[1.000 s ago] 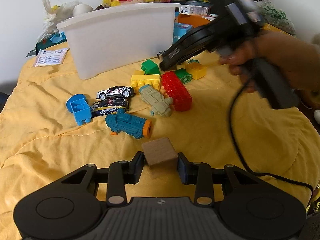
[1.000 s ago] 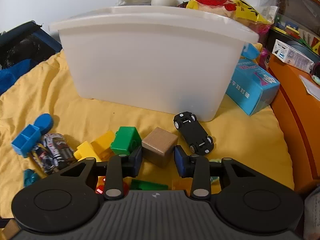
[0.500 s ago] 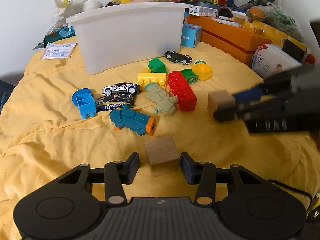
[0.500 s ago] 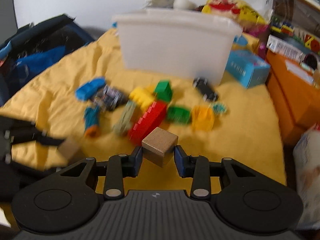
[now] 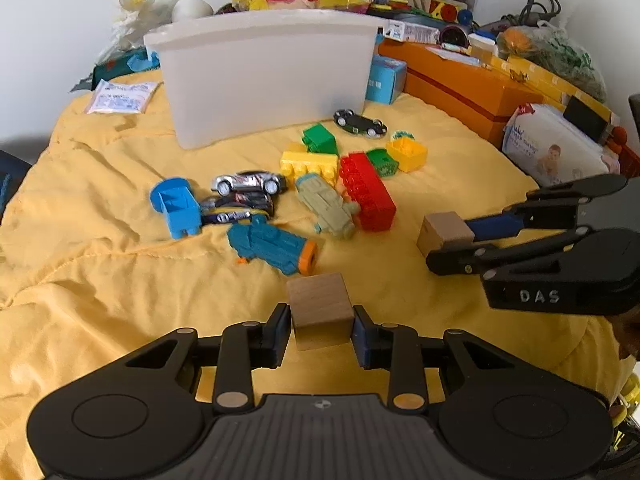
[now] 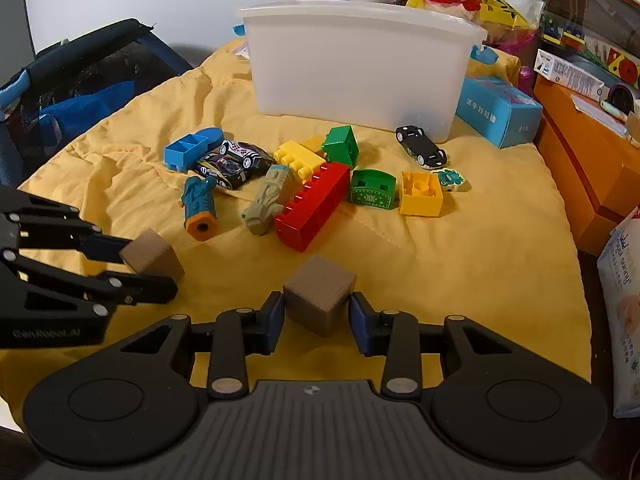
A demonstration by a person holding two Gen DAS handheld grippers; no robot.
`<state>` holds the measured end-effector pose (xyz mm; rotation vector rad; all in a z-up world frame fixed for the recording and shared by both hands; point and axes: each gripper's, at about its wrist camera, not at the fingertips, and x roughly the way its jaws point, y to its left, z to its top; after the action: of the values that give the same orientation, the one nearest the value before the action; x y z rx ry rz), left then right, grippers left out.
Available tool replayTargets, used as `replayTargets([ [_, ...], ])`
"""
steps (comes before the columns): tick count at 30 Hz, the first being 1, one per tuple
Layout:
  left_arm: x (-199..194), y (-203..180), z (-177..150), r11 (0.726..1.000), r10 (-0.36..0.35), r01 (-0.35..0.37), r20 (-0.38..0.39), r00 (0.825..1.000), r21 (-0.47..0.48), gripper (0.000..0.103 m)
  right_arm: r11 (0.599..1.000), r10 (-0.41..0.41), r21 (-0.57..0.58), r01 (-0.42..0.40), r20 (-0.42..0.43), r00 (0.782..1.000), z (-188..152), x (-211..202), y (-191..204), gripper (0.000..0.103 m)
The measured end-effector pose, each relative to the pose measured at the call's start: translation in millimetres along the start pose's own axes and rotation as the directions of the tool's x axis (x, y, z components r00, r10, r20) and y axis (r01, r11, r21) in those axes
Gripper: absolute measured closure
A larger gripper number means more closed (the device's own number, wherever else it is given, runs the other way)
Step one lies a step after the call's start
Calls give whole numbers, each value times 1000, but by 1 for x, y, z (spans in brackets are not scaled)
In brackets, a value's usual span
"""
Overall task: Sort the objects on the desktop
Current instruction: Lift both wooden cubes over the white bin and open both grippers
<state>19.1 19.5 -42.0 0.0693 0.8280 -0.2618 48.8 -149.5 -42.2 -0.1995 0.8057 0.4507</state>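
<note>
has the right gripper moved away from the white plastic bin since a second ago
Yes. The right gripper, with a brown wooden cube between its opening jaws, has pulled back from the white plastic bin, which looks farther off.

Two wooden cubes point(image 5: 320, 310) point(image 6: 320, 294), yellow cloth point(image 5: 100, 280)

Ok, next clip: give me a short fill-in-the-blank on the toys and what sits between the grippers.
1. Between the left gripper fingers sits a wooden ____.
2. The long red building brick lies on a ____ cloth.
3. The black toy car sits right in front of the white ____.
4. The teal toy blaster has an ____ muzzle.

Missing words: cube; yellow; bin; orange
</note>
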Motion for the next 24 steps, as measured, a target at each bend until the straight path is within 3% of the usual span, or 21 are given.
replayTargets([
  [12,-21,9,35,999,8,-12,100,995,40,67,1000,-3,-18,3,-2,1000,10,0,6,66],
  [18,-35,25,90,998,-5,-7,195,981,59,67,998,-40,-37,42,58,997,39,-18,3,66],
  [24,-42,40,157,992,25,-63,317,948,111,67,994,-95,-45,103,146,985,83,-29,-15,66],
])
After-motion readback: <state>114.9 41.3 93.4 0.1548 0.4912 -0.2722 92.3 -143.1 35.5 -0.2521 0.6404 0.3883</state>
